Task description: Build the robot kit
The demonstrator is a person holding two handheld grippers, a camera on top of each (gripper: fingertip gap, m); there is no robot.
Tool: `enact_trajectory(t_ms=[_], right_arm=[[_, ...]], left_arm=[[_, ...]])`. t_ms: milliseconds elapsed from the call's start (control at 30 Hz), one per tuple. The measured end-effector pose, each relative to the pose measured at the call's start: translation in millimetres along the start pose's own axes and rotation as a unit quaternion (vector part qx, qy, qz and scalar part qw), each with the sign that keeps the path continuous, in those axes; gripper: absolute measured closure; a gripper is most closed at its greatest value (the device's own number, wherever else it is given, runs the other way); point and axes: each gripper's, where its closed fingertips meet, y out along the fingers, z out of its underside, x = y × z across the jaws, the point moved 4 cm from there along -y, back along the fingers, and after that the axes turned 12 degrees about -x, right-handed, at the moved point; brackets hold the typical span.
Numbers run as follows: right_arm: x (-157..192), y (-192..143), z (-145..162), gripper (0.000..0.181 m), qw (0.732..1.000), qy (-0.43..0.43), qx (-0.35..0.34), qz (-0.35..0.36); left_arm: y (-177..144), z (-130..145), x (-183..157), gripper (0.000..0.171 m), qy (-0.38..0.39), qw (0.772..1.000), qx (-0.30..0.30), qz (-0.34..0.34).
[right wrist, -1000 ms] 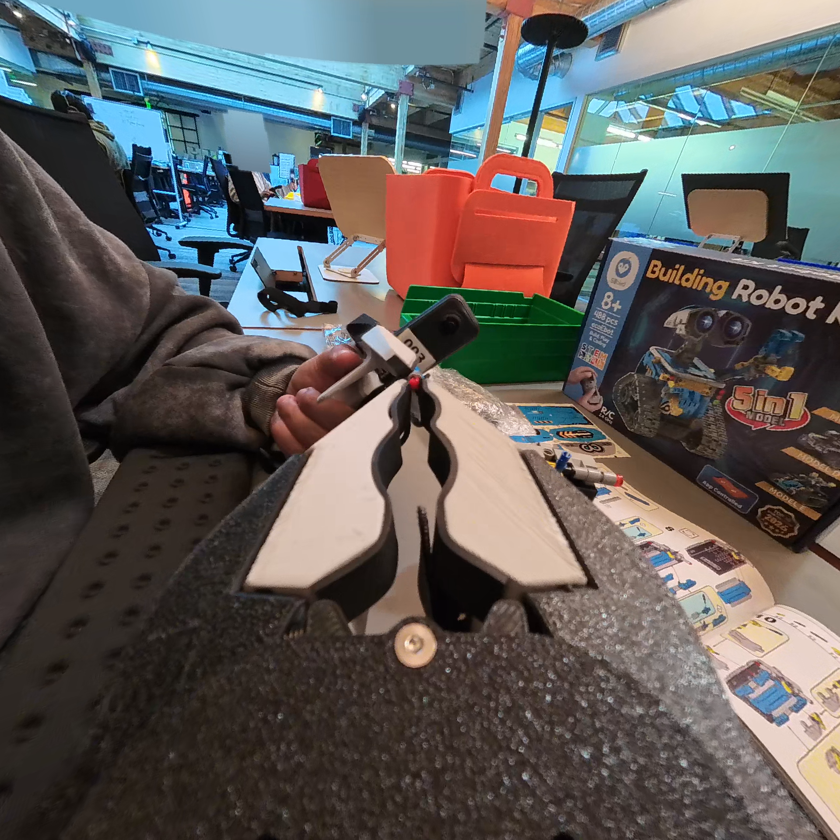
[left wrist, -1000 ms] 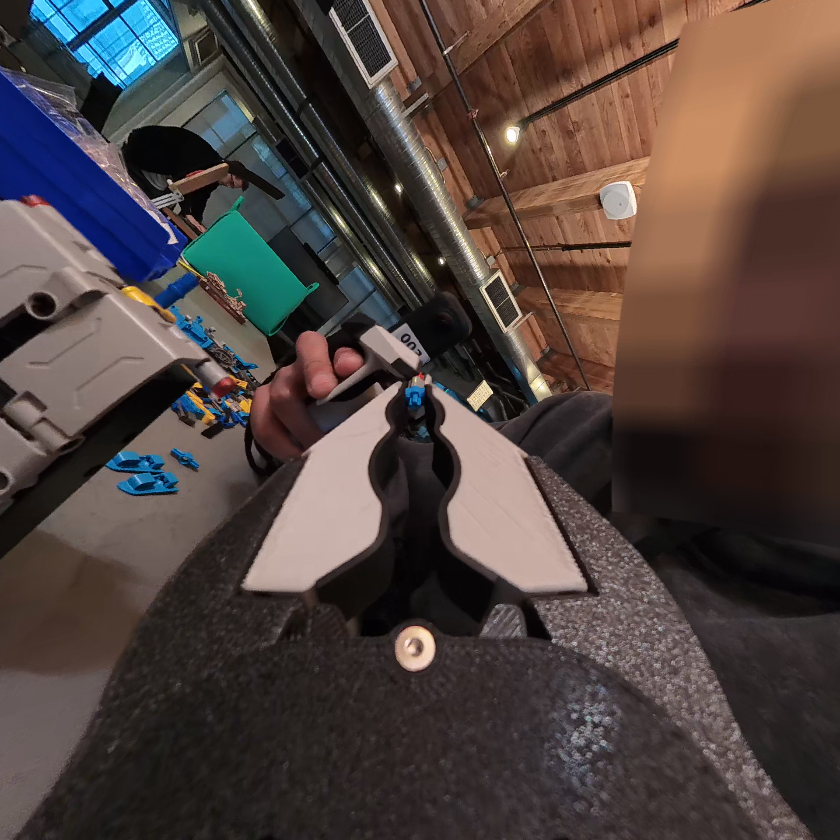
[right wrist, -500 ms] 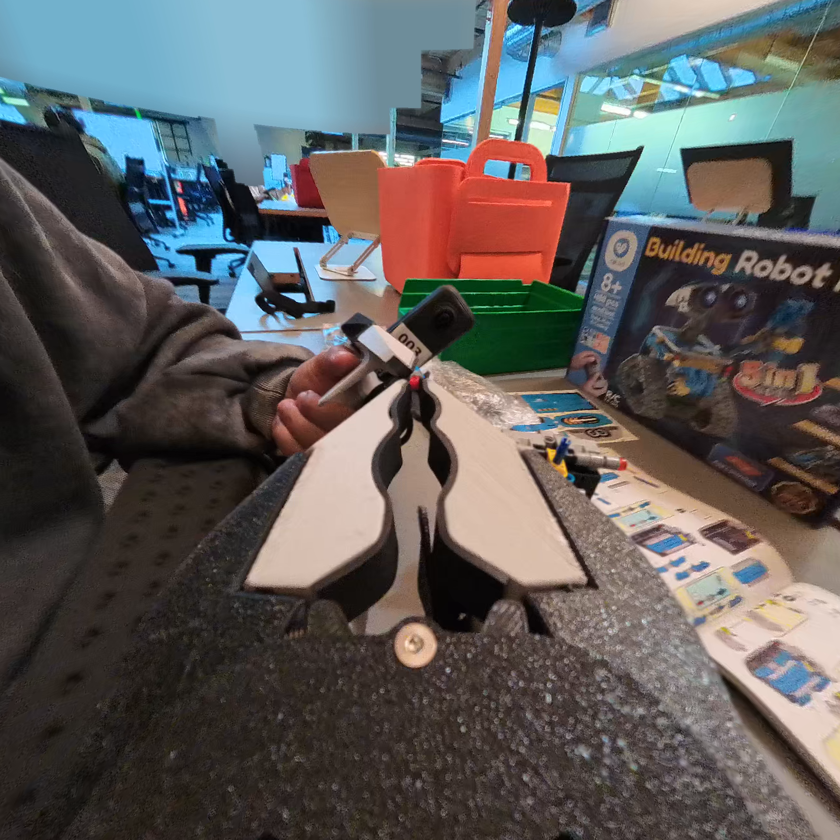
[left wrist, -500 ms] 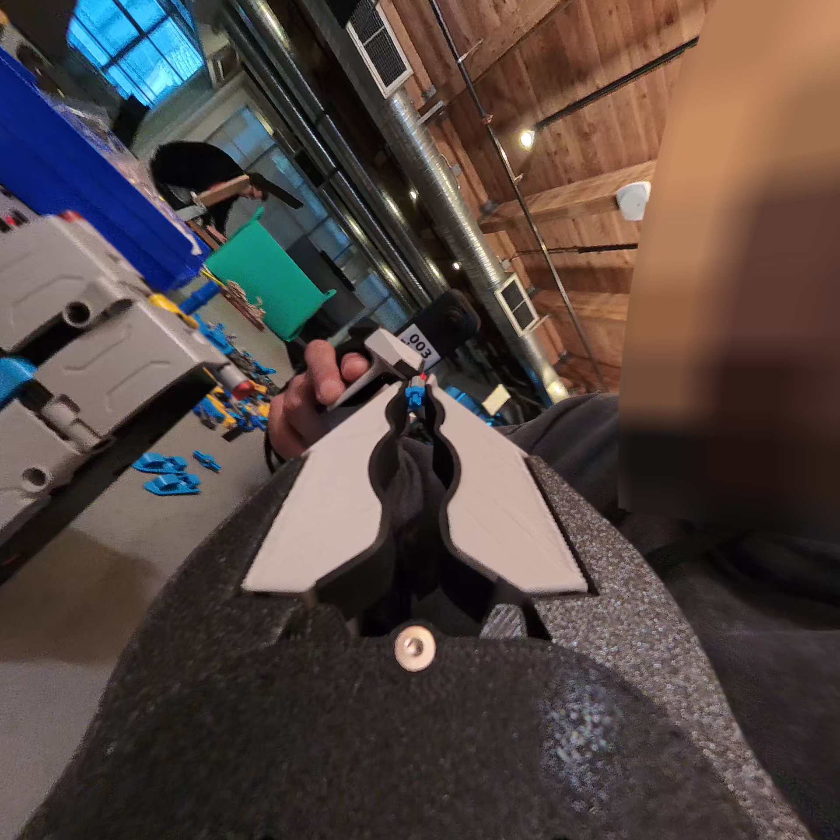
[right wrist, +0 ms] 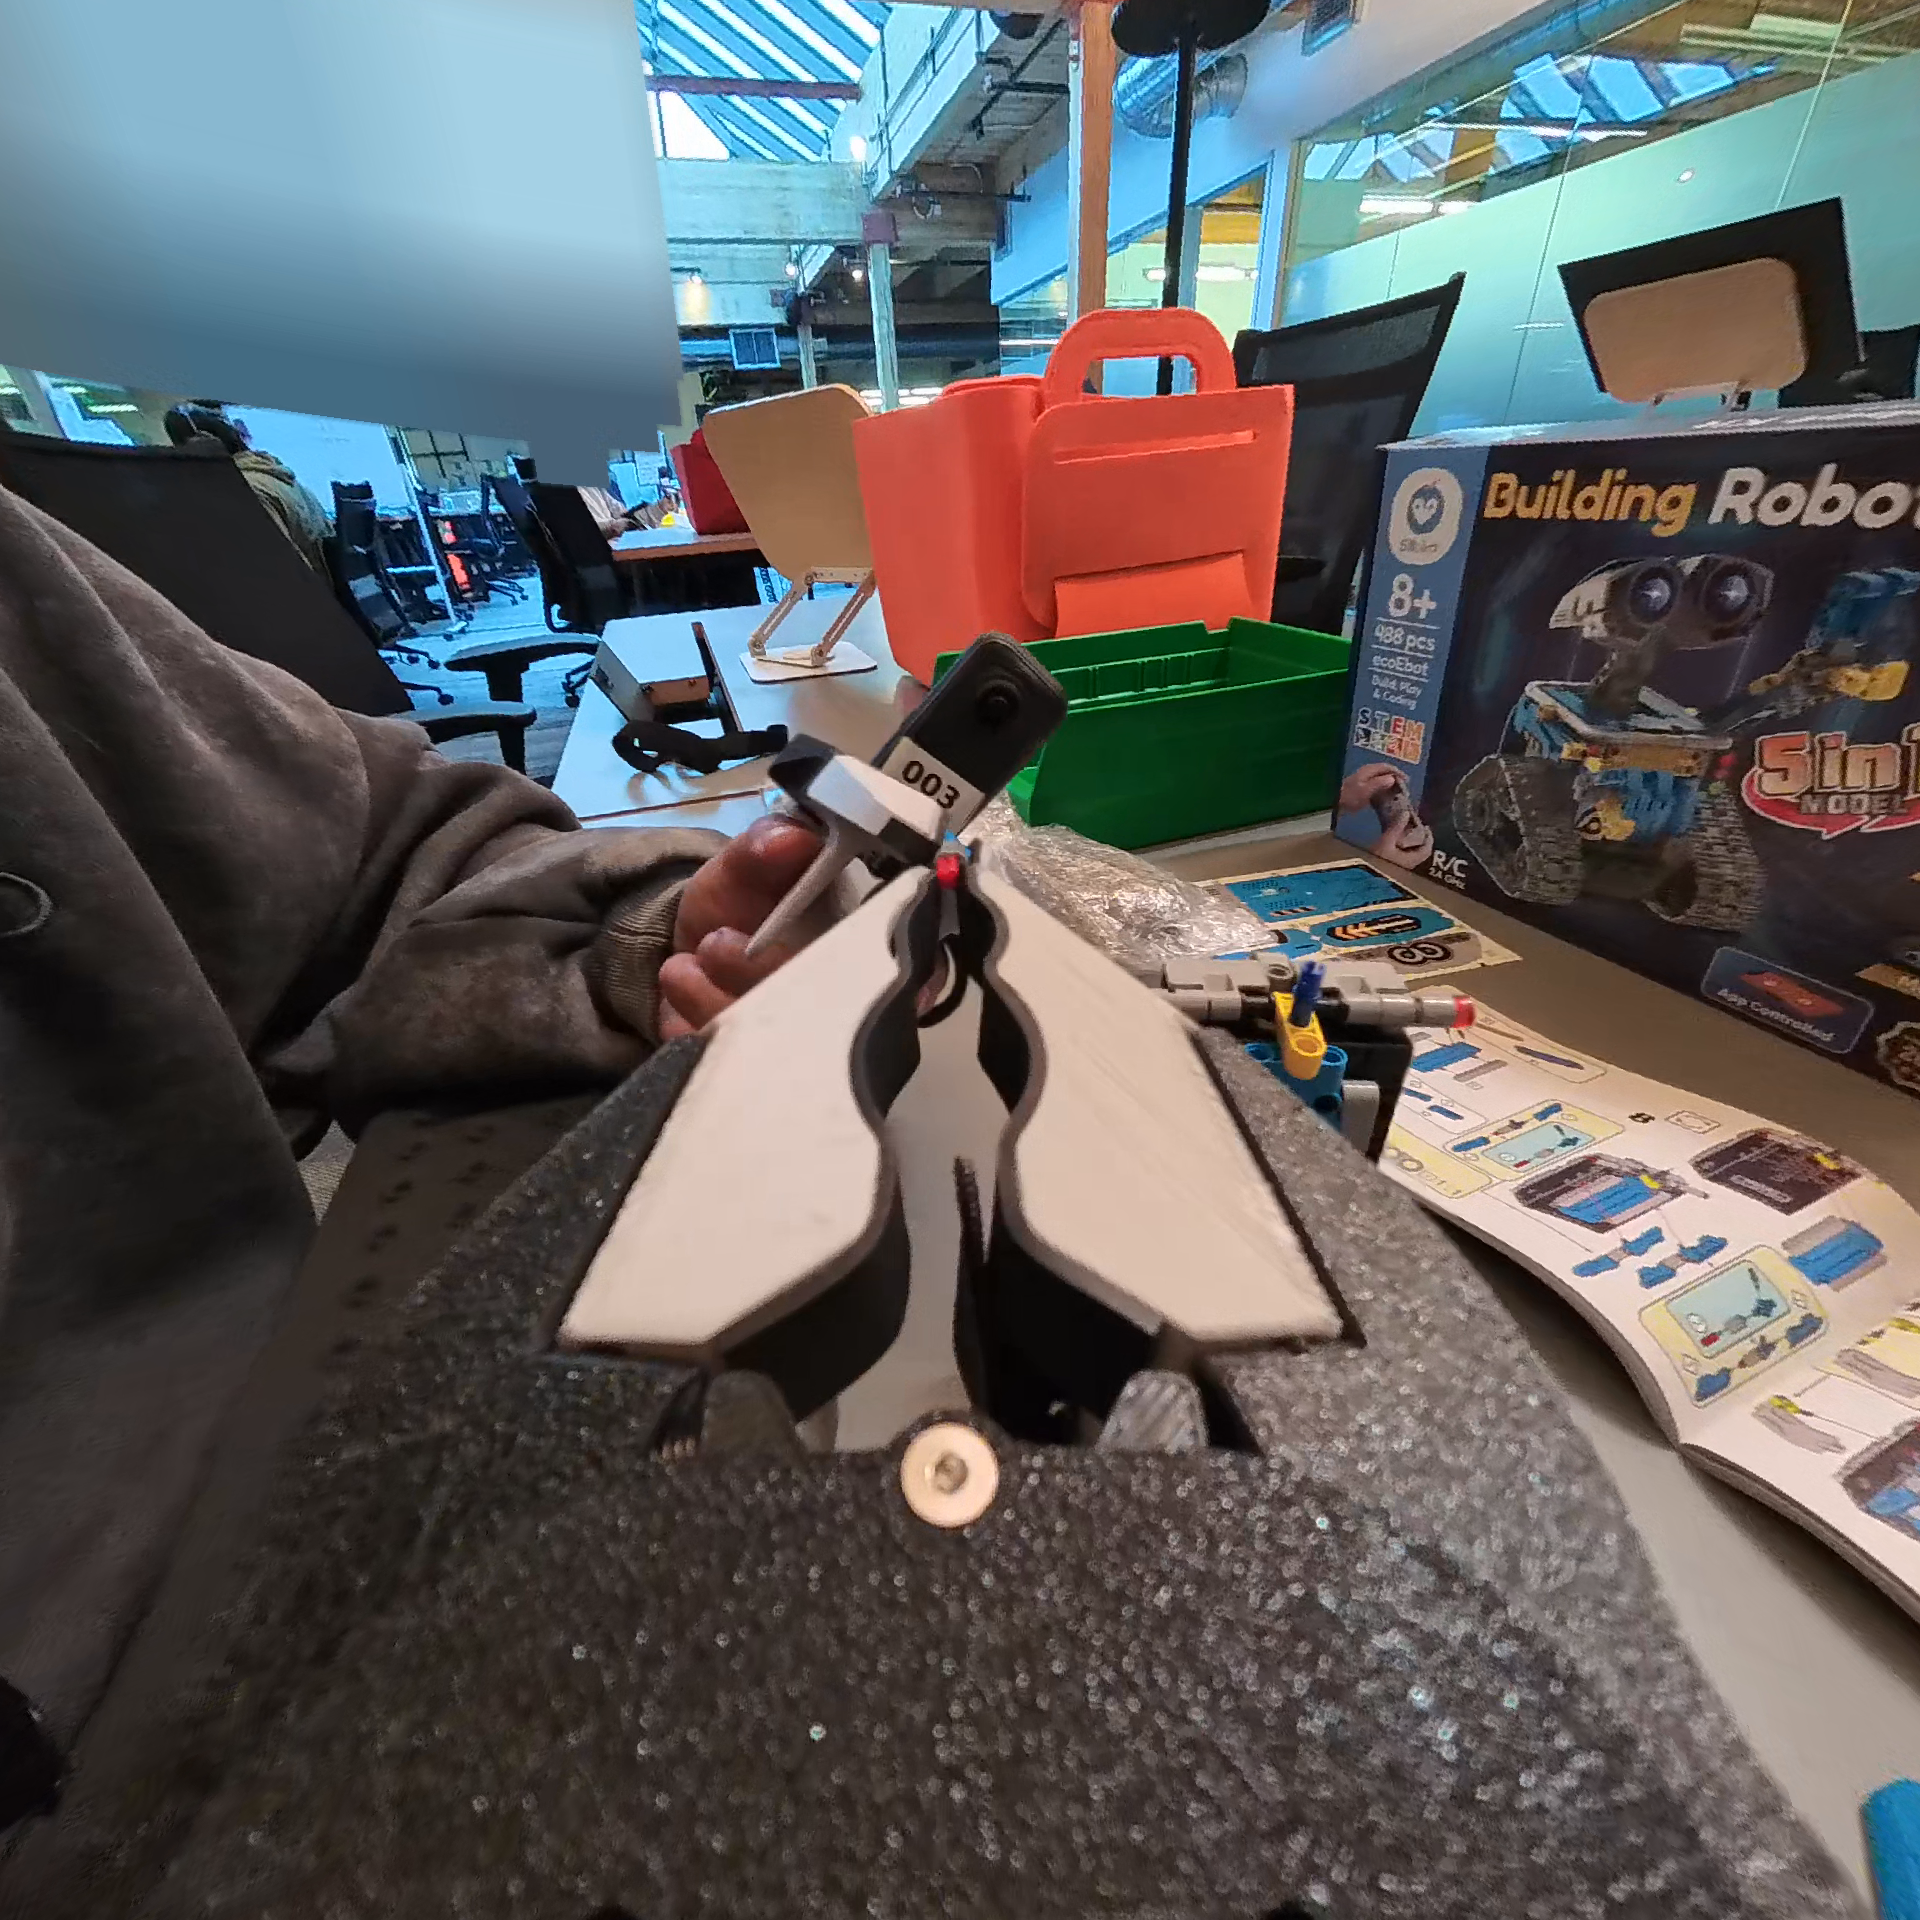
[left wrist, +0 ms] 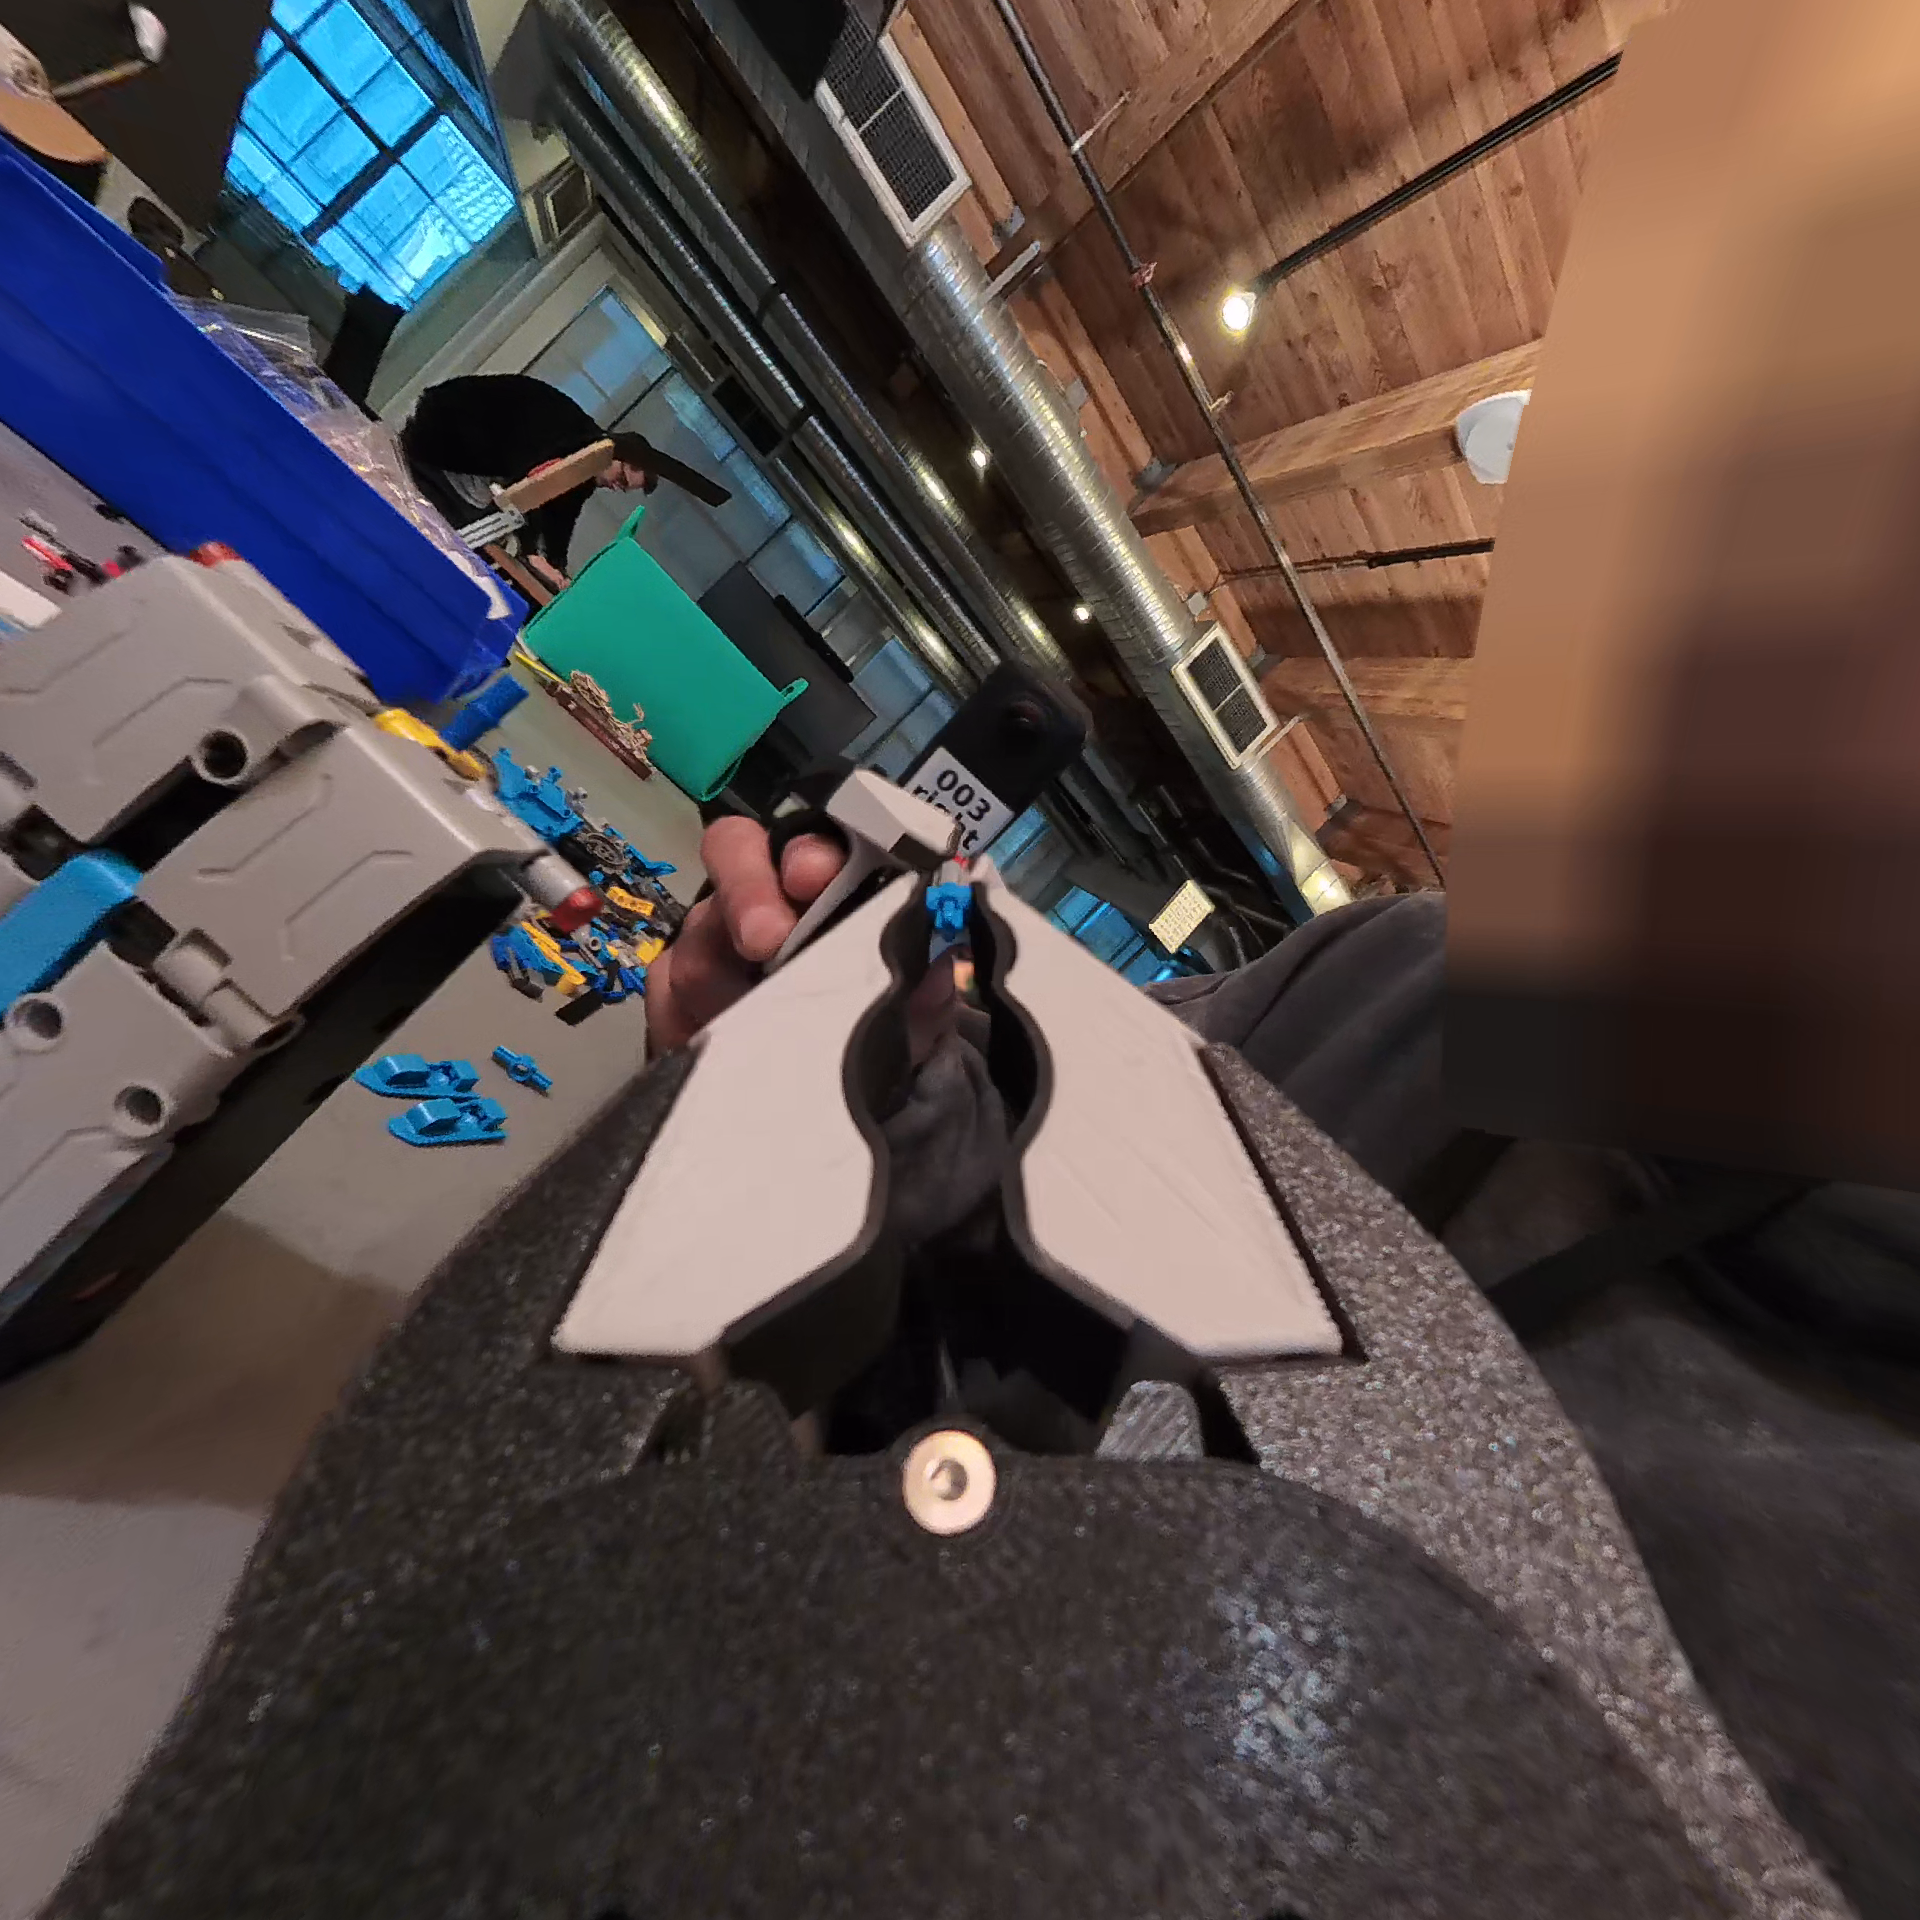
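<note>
Since the earlier frame, both cameras have tilted; left gripper stays clamped on a blue connector, grey block at its left. Right gripper pinches a red pin at its tips, booklet to its right.

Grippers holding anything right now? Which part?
Left gripper pinches a small blue connector piece at its tips; right gripper pinches a red-tipped pin.

box behind booklet | bin left of box | bag behind bin
</note>
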Motion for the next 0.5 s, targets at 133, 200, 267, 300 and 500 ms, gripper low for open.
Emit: enact_trajectory(t_ms=[133, 200, 267, 300, 500], right_arm=[[2.2, 2.5, 0.7, 0.178, 1.000, -0.023, 0.008, 0.008], [0.6, 1.4, 2.0, 0.178, 1.000, 0.008, 0.006, -0.001], [0.5, 1.3, 3.2, 0.178, 1.000, 0.019, 0.007, -0.005], [0.1, 1.6, 3.5, 0.178, 1.000, 0.023, 0.008, -0.004], [-5.3, 2.6, 4.9, 0.177, 1.000, 0.022, 0.011, 0.006]], left_arm=[[0.2, 1.7, 0.5, 0.166, -0.043, 0.999, -0.001, 0.012], [0.3, 2.2, 0.5, 0.166, -0.017, 1.000, 0.005, 0.002], [0.1, 2.4, 0.6, 0.166, -0.012, 1.000, 0.007, 0.001], [0.3, 2.6, 1.0, 0.166, -0.009, 1.000, 0.006, -0.002], [0.2, -0.8, 4.2, 0.165, 0.020, 1.000, 0.006, -0.019]])
